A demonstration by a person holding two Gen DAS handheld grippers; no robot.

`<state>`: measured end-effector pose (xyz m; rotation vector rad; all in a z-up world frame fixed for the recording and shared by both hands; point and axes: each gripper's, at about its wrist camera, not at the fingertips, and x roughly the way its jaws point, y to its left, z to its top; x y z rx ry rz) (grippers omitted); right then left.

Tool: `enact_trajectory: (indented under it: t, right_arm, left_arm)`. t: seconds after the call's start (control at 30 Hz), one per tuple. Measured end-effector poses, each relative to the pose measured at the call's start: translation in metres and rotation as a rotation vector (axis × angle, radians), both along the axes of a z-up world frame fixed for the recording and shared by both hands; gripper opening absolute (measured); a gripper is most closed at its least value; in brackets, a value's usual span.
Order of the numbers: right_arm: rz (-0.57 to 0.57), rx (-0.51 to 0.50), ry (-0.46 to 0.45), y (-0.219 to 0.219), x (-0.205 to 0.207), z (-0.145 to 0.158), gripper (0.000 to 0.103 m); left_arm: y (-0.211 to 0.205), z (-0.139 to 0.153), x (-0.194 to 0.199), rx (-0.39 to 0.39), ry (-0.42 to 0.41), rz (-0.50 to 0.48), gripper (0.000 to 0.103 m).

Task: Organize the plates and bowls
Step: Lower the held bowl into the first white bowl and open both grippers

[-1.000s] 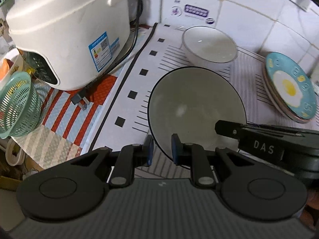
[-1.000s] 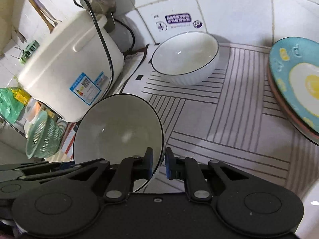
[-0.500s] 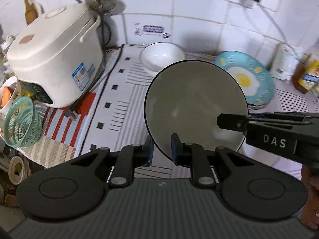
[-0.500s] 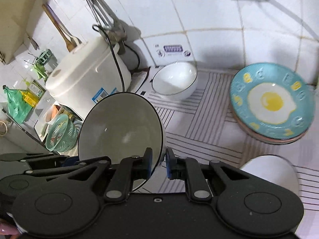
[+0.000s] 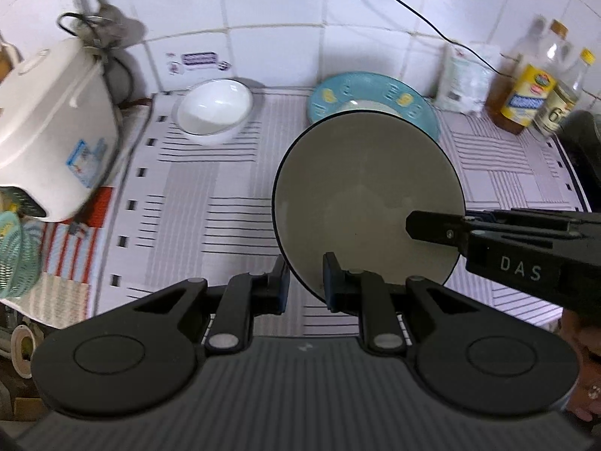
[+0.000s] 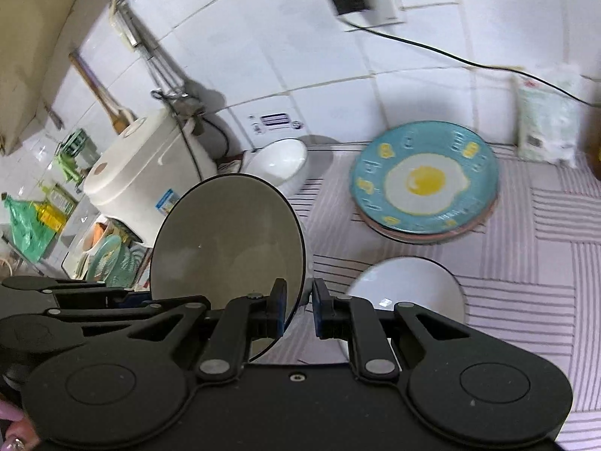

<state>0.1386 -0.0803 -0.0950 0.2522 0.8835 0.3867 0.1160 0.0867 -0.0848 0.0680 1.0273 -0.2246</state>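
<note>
Grey black-rimmed bowl, held off the table: left tongs and right tongs each clamped on its rim.

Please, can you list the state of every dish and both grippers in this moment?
Dark-rimmed bowl: lifted, tilted, held by both grippers.
Left gripper: shut on its rim.
Right gripper: shut on its rim.
White bowl: upright on mat, empty.
Egg plate: flat, top of stack.
Second white bowl: on mat, empty.
</note>
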Motion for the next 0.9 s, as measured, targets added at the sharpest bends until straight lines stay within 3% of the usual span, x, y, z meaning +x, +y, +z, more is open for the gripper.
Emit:
enact_trajectory:
  t: [0.37, 0.9]
  right_arm:
    - [-0.13, -0.009, -0.024, -0.053, -0.009, -0.039, 0.018]
    - [-0.036, -0.373, -0.17, -0.034, -0.013, -0.072, 0.017]
  left_arm:
    - [-0.054, -0.052, 0.019, -0.023, 0.096, -0.018, 0.017]
    - [-0.069, -0.086, 0.044, -0.005, 0.246, -0.02, 0.021]
